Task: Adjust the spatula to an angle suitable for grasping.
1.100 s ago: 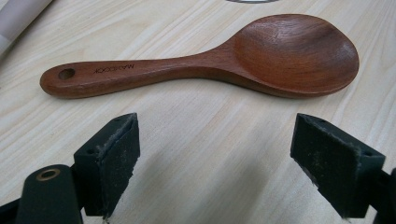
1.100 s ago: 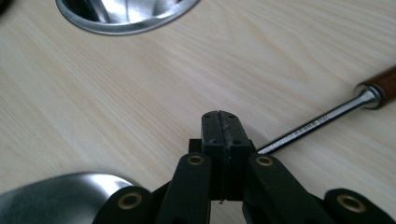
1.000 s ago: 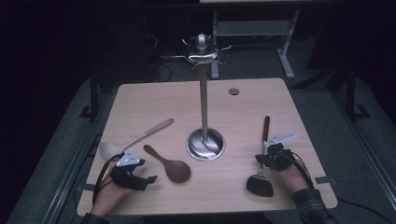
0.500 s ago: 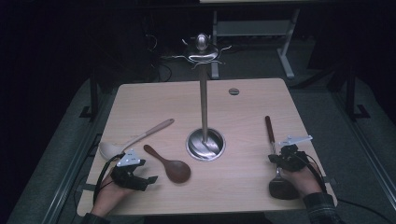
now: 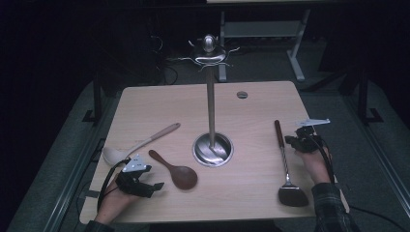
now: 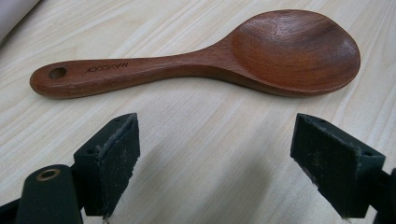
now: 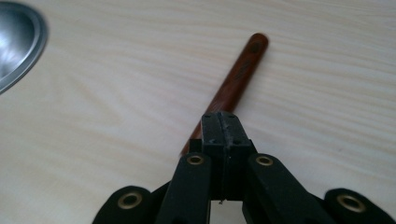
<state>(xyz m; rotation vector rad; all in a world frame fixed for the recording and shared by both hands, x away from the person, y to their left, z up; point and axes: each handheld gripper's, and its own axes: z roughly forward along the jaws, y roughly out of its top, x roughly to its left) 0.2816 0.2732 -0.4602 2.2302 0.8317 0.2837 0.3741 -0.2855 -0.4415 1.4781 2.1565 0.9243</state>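
A dark wooden spoon (image 5: 175, 170) lies left of the centre, its bowl toward the table's front. My left gripper (image 5: 152, 186) rests just left of it, open. In the left gripper view the spoon (image 6: 210, 58) lies across, beyond the open, empty left gripper (image 6: 217, 135). A spatula (image 5: 284, 162) with a brown handle and dark head lies at the right. My right gripper (image 5: 291, 141) is beside its handle. In the right gripper view the right gripper (image 7: 224, 122) is shut, pads together, over the handle (image 7: 240, 74).
A metal utensil stand (image 5: 211, 111) rises from a round base (image 5: 212, 150) at the table's (image 5: 159, 106) centre, with hooks at its top. Its base edge (image 7: 18, 42) appears in the right gripper view. A white spoon (image 5: 140, 143) lies at the left.
The spatula's head has swung to the right. My right gripper has moved right and then farther along the handle, away from the head. The left gripper has stayed in place.
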